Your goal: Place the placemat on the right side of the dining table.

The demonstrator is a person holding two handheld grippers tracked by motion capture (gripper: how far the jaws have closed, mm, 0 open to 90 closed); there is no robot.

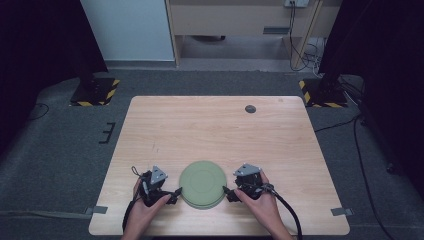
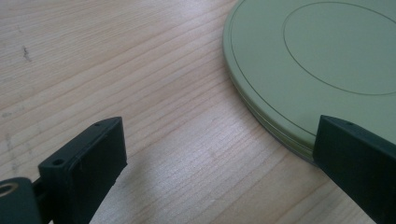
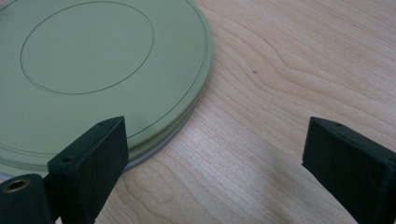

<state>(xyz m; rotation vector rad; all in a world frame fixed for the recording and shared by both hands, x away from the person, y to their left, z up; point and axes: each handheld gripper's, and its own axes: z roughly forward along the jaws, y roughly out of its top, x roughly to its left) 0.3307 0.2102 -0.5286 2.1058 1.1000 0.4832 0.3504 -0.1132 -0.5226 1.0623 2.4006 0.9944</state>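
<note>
A round pale green plate (image 1: 202, 183) lies flat near the front edge of the wooden table (image 1: 215, 130), looking like two stacked plates by its layered rim. My left gripper (image 1: 176, 192) rests at the plate's left rim, jaws open. In the left gripper view the plate (image 2: 322, 56) fills the upper right, and the left gripper (image 2: 219, 158) stands open with its right jaw over the rim. My right gripper (image 1: 226, 192) sits at the plate's right rim, open. In the right gripper view the plate (image 3: 98, 65) lies at upper left, and the right gripper (image 3: 215, 158) is open with bare wood between its jaws.
A small dark round mark (image 1: 250, 108) lies on the table's far right part. Two stand bases with yellow and black stripes (image 1: 94, 91) (image 1: 324, 93) sit on the floor beyond the table, with cables (image 1: 300, 50) at the back right.
</note>
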